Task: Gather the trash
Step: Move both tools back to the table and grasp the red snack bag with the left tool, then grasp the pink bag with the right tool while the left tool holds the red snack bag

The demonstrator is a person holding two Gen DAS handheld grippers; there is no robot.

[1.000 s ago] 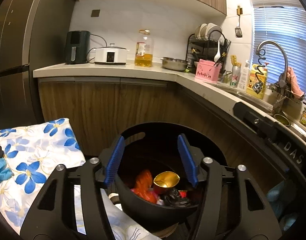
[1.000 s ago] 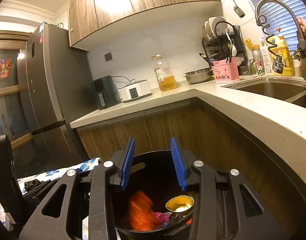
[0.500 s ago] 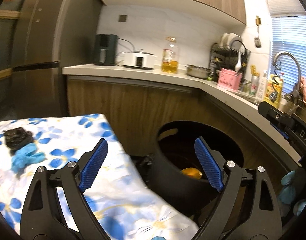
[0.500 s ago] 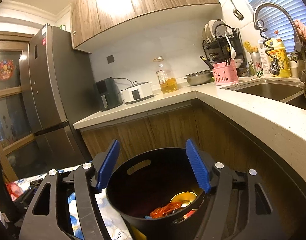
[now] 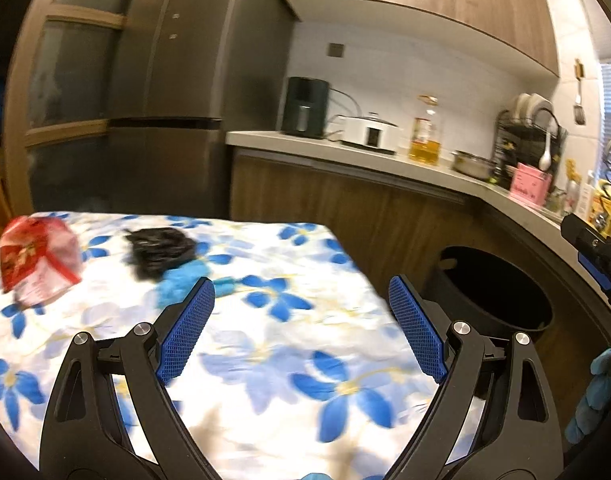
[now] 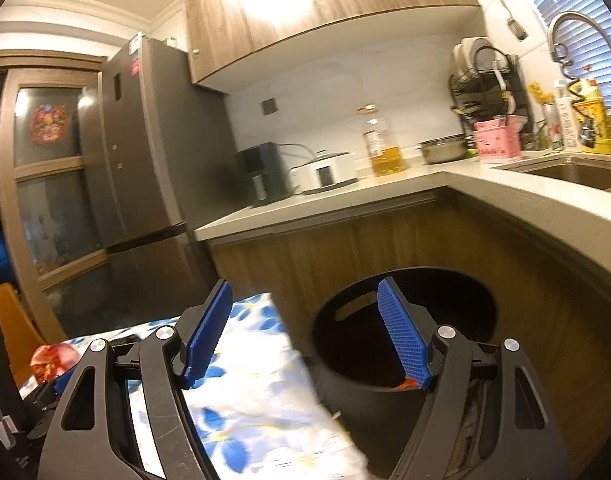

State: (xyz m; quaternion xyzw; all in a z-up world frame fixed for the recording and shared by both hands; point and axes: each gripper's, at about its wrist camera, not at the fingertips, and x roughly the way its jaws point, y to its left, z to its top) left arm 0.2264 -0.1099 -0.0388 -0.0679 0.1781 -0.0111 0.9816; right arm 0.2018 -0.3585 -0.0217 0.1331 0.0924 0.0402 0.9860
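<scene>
My left gripper (image 5: 301, 288) stands open and empty over the floral-cloth table (image 5: 289, 344). On the cloth ahead lie a blue crumpled scrap (image 5: 179, 286), a black crumpled wad (image 5: 159, 250) and, at far left, a red-and-white wrapper (image 5: 37, 260). The black trash bin (image 5: 517, 330) stands to the right of the table. The jaws of my right gripper (image 6: 305, 286) are opening with nothing between them, one finger over the table's corner and the other over the bin (image 6: 345, 400). A bit of orange trash (image 6: 407, 385) shows inside. The red wrapper (image 6: 53, 356) is at the left.
Wooden cabinets and an L-shaped counter (image 6: 445, 184) run behind the bin, with an oil bottle (image 6: 383, 148), a white cooker (image 6: 325, 170) and a sink (image 6: 577, 172). A tall fridge (image 5: 173, 92) stands beyond the table. A hand in a blue glove (image 5: 593, 400) shows at the right edge.
Both grippers opened wider above the bin, where orange trash now lies, and swung left. The left one now faces the table's cloth; the right one straddles the table corner and the bin.
</scene>
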